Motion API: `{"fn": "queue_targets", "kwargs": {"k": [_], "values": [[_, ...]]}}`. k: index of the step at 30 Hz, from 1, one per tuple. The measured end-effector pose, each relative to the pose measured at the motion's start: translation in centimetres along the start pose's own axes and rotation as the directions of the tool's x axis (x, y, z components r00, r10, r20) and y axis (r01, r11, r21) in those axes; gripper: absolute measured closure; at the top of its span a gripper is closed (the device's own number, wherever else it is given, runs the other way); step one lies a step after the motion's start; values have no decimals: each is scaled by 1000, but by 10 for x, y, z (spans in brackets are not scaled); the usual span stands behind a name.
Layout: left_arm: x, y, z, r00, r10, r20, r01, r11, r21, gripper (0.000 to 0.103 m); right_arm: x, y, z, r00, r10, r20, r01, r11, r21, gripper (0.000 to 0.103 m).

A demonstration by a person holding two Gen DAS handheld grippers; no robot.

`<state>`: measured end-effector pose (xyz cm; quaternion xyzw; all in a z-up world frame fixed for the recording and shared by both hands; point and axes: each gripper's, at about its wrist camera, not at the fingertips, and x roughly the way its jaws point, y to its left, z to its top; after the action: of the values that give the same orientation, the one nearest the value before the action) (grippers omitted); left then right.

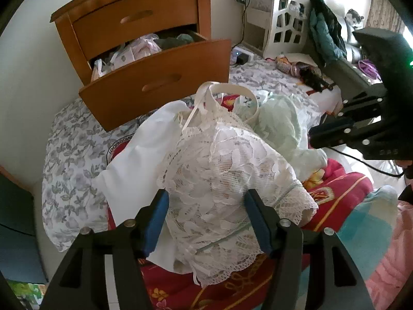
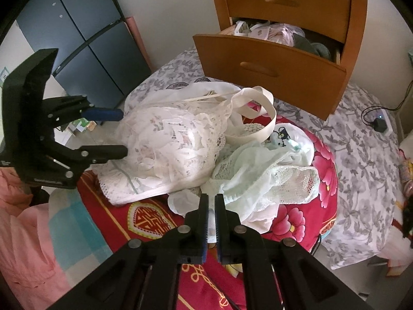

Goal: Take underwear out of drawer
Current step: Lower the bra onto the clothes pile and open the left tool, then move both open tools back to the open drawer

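1. Here the left gripper (image 1: 206, 206) tilts steeply down over the white lace underwear (image 1: 219, 170) heaped on the red blanket (image 1: 343, 188), jaws wide, pads apparently clear of the lace.
2. The right gripper (image 2: 211, 201) angles down near the pale green underwear (image 2: 260, 180), jaws almost shut, seemingly gripping nothing.
3. The drawer (image 2: 271, 62) behind stands open, more clothes inside.

Both wrist views look steeply down, close over the underwear pile (image 1: 222, 170) on the bed (image 2: 361, 160); both share the far open drawer (image 1: 157, 82).
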<state>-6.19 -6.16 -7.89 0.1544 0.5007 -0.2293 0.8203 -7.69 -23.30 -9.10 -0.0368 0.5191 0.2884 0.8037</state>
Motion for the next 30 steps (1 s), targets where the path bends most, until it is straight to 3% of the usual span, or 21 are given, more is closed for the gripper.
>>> {"fn": "queue_targets", "kwargs": {"k": [3,11,18,26,27,30], "values": [[7,2,-1,1000,4,-15,-3,1000,4,37,-1,1,0,1000,-6,3,6,1000,0,90],[16,5,1,997,72,-4,-72,997,8,34,-1,1,0,1000,-9,9,9,1000,9,89],[29,5,-2,997,77,-25,-76,997,11,29,6,3,-1,1000,-6,-13,6,1000,6,89],[16,12,-2,1000,-2,-6,1,999,-54,29,15,4,-4,999,-12,-42,13,1000,14,89],[15,13,-2,1000,-10,-5,10,998,-67,29,15,4,-4,999,-13,-44,14,1000,14,85],[9,17,-2,999,-43,0,43,993,-113,29,16,5,-4,998,-33,-46,33,999,10,50]]}}
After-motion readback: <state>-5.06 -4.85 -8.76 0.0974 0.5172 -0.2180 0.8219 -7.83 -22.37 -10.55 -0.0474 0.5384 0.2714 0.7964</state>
